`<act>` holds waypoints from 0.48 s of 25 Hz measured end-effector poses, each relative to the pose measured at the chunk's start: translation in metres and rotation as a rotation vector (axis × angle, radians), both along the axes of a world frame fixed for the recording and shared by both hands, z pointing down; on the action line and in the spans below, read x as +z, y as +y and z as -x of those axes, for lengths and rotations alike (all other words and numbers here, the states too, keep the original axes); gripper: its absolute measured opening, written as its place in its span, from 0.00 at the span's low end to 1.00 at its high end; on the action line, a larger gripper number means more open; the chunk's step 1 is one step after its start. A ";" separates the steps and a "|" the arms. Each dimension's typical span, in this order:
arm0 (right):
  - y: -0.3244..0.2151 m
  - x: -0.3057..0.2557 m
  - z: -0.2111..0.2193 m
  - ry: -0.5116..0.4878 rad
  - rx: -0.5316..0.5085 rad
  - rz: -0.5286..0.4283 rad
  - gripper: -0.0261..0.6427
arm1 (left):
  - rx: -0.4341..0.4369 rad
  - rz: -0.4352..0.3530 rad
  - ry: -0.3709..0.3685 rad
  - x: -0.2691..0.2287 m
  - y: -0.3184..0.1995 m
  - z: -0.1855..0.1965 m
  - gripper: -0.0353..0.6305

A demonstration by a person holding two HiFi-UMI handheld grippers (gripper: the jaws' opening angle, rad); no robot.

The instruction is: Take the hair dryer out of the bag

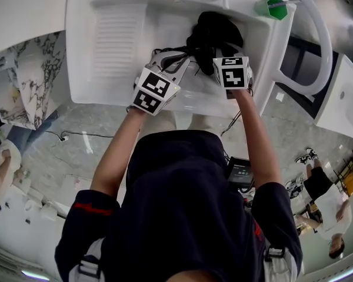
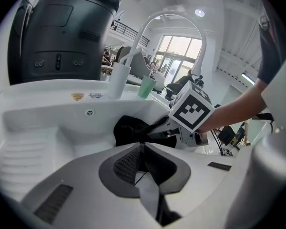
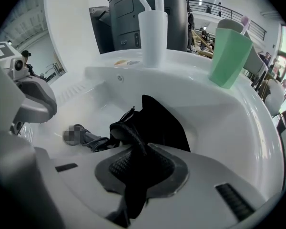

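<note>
Lying limp in the sink (image 1: pixel 115 37), the soft black bag (image 3: pixel 162 123) was clamped by the right gripper (image 3: pixel 136 170); the left gripper (image 2: pixel 144 163) pinched its thin cord (image 2: pixel 141 177). The hair dryer, probably rigid, seemed hidden inside; its handle would suit gripping.

Bag (image 3: pixel 157 123): contents hidden under its black fabric. Dark stem (image 3: pixel 93 138) beside it, too blurred to name. Head view: jaws of the right gripper (image 1: pixel 228 60) hidden beneath its marker cube (image 1: pixel 233 72). Sink (image 1: pixel 112 40) cut off at the top edge. Stickers (image 2: pixel 86 96) on its rim too small to read.
</note>
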State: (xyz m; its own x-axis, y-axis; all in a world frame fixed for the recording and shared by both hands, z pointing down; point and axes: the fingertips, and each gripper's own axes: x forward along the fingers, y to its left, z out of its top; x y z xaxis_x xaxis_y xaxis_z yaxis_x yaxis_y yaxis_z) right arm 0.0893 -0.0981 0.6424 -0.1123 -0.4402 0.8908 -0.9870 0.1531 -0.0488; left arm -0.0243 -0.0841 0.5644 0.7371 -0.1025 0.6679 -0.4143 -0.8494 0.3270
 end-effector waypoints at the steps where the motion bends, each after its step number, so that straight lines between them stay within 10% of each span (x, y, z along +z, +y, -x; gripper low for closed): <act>1: -0.001 0.001 -0.001 -0.003 0.003 -0.001 0.14 | 0.006 -0.004 -0.006 0.001 0.000 0.000 0.08; 12: -0.004 0.008 -0.007 -0.019 0.036 -0.002 0.14 | 0.135 -0.045 -0.110 0.035 0.009 -0.009 0.16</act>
State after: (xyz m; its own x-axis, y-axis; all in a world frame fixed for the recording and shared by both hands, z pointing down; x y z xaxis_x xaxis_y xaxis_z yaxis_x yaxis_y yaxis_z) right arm 0.0962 -0.1023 0.6501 -0.1132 -0.4463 0.8877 -0.9908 0.1173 -0.0674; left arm -0.0151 -0.0754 0.5997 0.6689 -0.0388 0.7423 -0.3264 -0.9126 0.2463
